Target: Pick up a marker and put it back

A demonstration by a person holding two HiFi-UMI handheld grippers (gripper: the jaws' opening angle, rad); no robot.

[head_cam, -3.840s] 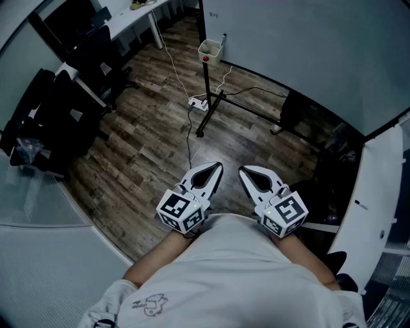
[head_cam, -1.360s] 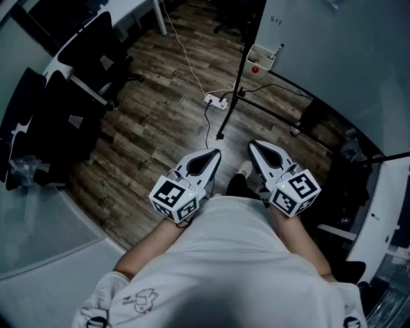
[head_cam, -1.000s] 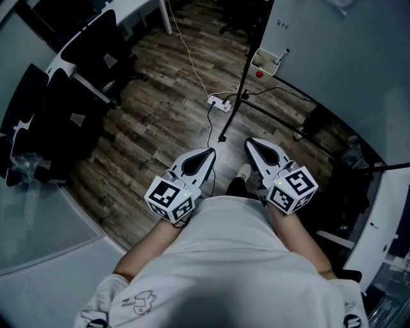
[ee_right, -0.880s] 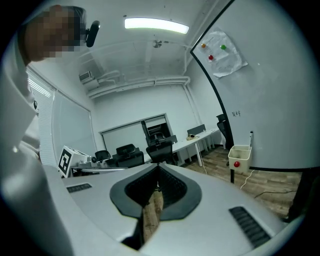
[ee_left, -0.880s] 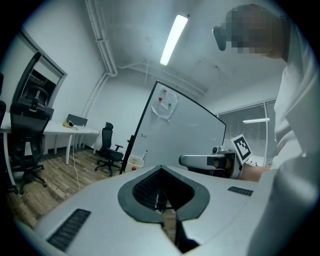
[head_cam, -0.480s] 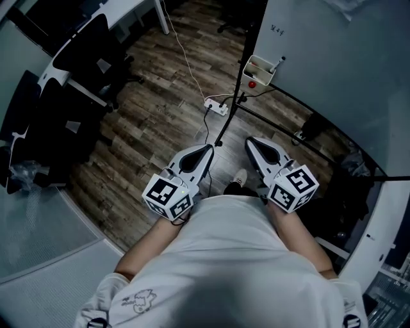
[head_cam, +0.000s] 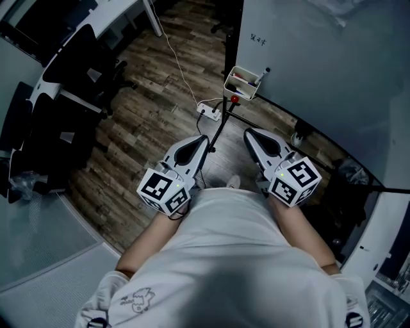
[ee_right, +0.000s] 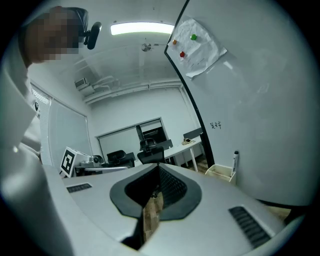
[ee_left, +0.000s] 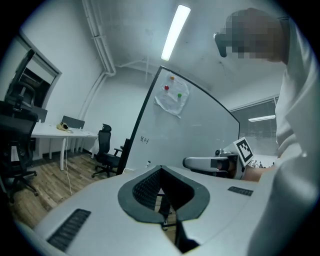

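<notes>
A white marker tray (head_cam: 242, 82) hangs on the whiteboard (head_cam: 320, 57) ahead of me. A black-capped marker (head_cam: 262, 76) stands upright at the tray's right end, and a red round thing sits just below the tray. The same marker (ee_right: 235, 163) and tray (ee_right: 220, 171) show in the right gripper view, still some way off. My left gripper (head_cam: 200, 139) and right gripper (head_cam: 248, 133) are held side by side close to the person's body, both shut with nothing between the jaws. The left gripper (ee_left: 161, 170) points at the board's edge, and the right gripper (ee_right: 159, 167) points left of the tray.
The whiteboard's black stand and leg (head_cam: 218, 131) run down between the grippers. A white power strip (head_cam: 208, 113) with a cable lies on the wood floor. Black office chairs (head_cam: 70, 90) and a white desk (head_cam: 122, 19) stand to the left. A paper (ee_left: 171, 98) is pinned high on the board.
The person has walked toward the whiteboard, so the tray and marker are nearer and lower in the head view. Both grippers stayed shut and close to the body.
</notes>
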